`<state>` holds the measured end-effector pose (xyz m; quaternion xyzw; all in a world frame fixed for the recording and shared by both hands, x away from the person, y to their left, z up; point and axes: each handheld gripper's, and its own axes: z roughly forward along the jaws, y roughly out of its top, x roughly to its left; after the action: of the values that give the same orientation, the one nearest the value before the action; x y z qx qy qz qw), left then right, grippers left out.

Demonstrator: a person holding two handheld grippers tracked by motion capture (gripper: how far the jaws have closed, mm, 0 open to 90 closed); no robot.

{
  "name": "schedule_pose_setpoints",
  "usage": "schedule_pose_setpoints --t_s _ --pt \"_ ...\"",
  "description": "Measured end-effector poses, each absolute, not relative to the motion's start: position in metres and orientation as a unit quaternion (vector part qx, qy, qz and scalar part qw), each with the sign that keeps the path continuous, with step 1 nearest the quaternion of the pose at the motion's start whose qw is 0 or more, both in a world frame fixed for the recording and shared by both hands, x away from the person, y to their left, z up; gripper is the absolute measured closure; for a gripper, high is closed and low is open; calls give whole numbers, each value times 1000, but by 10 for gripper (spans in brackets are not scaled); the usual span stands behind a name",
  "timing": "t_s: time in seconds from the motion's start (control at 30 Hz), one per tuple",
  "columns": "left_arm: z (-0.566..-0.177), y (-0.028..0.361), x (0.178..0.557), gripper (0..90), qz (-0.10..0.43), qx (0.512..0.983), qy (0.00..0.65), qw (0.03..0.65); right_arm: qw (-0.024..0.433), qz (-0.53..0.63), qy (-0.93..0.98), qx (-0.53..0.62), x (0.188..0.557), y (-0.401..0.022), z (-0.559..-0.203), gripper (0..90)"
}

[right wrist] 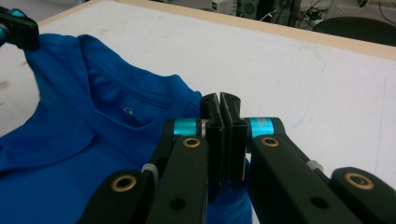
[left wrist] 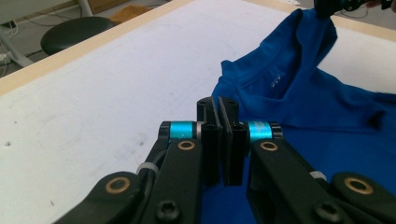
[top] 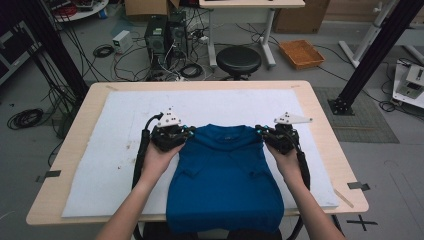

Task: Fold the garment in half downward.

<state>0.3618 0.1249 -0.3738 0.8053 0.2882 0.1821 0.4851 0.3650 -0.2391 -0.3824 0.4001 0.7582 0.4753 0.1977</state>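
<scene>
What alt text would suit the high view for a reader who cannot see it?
Two hands hold the left gripper and right gripper shut on the shoulders of a blue T-shirt. The shirt lies on a white mat over a wooden table, its hem draping off the near edge.

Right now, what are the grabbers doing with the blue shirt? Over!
Left gripper and right gripper shut on blue shirt shoulders. Shirt folded, collar end lifted off white mat. Nothing in the way.
</scene>
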Motion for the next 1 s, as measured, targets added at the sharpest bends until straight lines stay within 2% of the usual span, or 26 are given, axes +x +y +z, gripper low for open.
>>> schedule_pose_setpoints --t_s 0.37,1.0 --pt "-385 131 312 878 175 815 257 488 202 486 760 381 298 -248 -397 893" --pt "-412 133 256 876 158 836 233 472 182 469 786 359 246 -250 -412 891"
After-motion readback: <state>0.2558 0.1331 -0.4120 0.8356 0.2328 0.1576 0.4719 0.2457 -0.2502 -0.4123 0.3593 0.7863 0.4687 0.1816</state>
